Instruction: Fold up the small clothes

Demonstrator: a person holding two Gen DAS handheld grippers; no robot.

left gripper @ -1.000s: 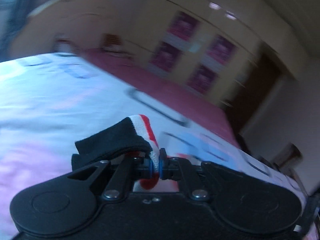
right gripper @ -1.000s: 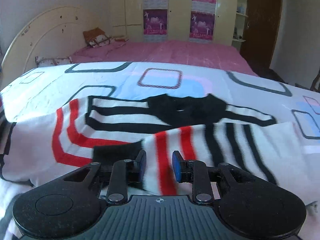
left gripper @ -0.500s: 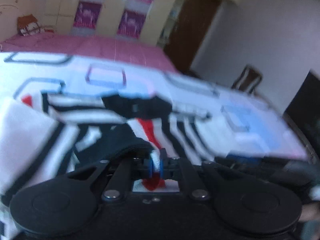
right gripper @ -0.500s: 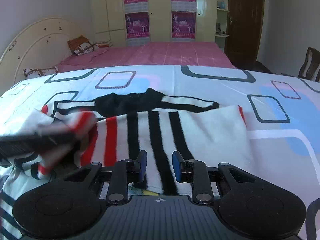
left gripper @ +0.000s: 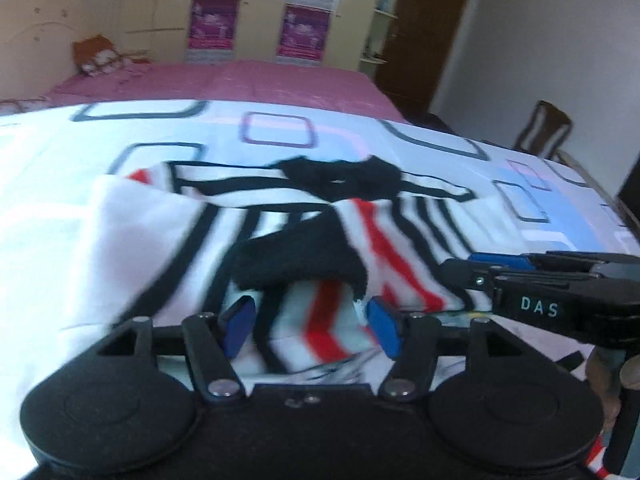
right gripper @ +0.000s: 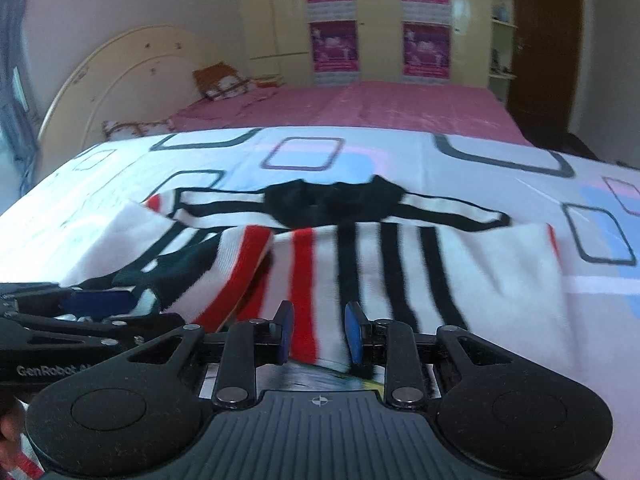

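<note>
A: Left wrist view: your left hand-held gripper (left gripper: 311, 330) is opening, the striped top (left gripper: 280, 236) lying on the bed (left gripper: 60, 168), its black cuff (left gripper: 296, 262) just beyond the pads, nothing pinched. One side looks folded in.

B: Right wrist view: your right hand-held gripper (right gripper: 319, 333) is sitting partly spread over the hem, pads not pressing. I'd say the final folds are still waiting.

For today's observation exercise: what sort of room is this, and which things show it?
Most likely a bedroom: a bed with a curved headboard, pillows on its pink sheet, and a tall wardrobe behind.
</note>
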